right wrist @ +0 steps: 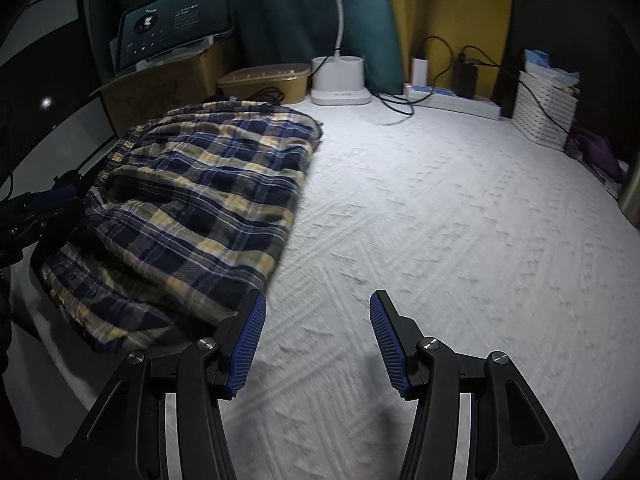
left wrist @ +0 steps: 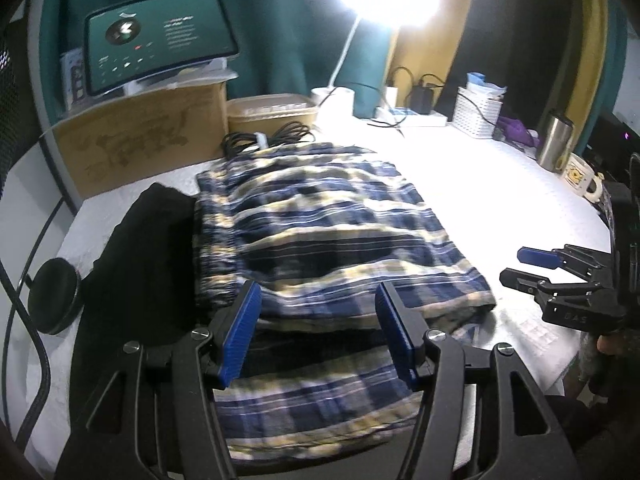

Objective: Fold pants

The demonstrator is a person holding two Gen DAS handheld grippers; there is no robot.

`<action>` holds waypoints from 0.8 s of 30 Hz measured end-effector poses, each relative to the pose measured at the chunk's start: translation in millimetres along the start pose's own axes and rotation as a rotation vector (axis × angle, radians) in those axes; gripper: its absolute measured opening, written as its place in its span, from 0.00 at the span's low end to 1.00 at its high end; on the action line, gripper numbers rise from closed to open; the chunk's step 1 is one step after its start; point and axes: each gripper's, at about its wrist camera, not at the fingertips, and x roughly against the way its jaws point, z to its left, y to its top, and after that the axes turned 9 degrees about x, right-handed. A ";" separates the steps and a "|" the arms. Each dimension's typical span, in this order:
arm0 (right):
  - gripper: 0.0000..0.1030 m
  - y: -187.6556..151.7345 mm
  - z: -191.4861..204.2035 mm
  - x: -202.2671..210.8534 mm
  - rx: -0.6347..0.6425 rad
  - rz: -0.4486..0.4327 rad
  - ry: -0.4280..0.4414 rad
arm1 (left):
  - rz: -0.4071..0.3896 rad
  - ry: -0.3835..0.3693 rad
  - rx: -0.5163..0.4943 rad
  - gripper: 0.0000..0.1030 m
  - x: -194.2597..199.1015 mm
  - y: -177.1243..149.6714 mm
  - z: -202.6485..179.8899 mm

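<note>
Already the blue, yellow and white plaid cotton pants (left wrist: 320,232) lie doubled over into a compact, roughly rectangular bundle, so I judge the folding to be largely done; what may remain is one more fold or some tidying, since a lower layer of the same plaid sticks out loosely at the near edge and the top surface is puffy and wrinkled rather than flat. The gathered waistband runs down the bundle's left side. The bundle sits on the left half of the white quilted surface (right wrist: 460,220), its near part resting over a dark flat sheet or board whose nature I cannot tell, with a black garment (left wrist: 152,248) just beside it on the left. The left gripper (left wrist: 318,320) hangs over the near edge of the pants with its blue-padded fingers spread and nothing pinched between them. The right gripper (right wrist: 318,340) is over bare quilting just right of the bundle, fingers likewise spread and empty. Farther off, a brown cardboard box (left wrist: 140,140) and a tan lidded plastic tub (left wrist: 272,114) stand behind the pants, a white desk lamp (right wrist: 340,80) at the far middle, and a white slatted basket (right wrist: 546,112) at the far right.
</note>
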 end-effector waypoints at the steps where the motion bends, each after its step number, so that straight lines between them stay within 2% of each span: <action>1: 0.55 -2.2 -2.2 3.5 -0.004 -0.005 -0.003 | -0.002 -0.003 -0.006 0.58 0.9 -0.5 -4.1; 12: 0.55 -28.3 -35.7 37.9 -0.070 -0.050 -0.047 | -0.011 -0.043 -0.081 0.58 7.7 -2.1 -52.9; 24: 0.55 -71.3 -79.1 75.2 -0.180 -0.085 -0.116 | -0.020 -0.087 -0.178 0.58 15.2 -5.8 -108.1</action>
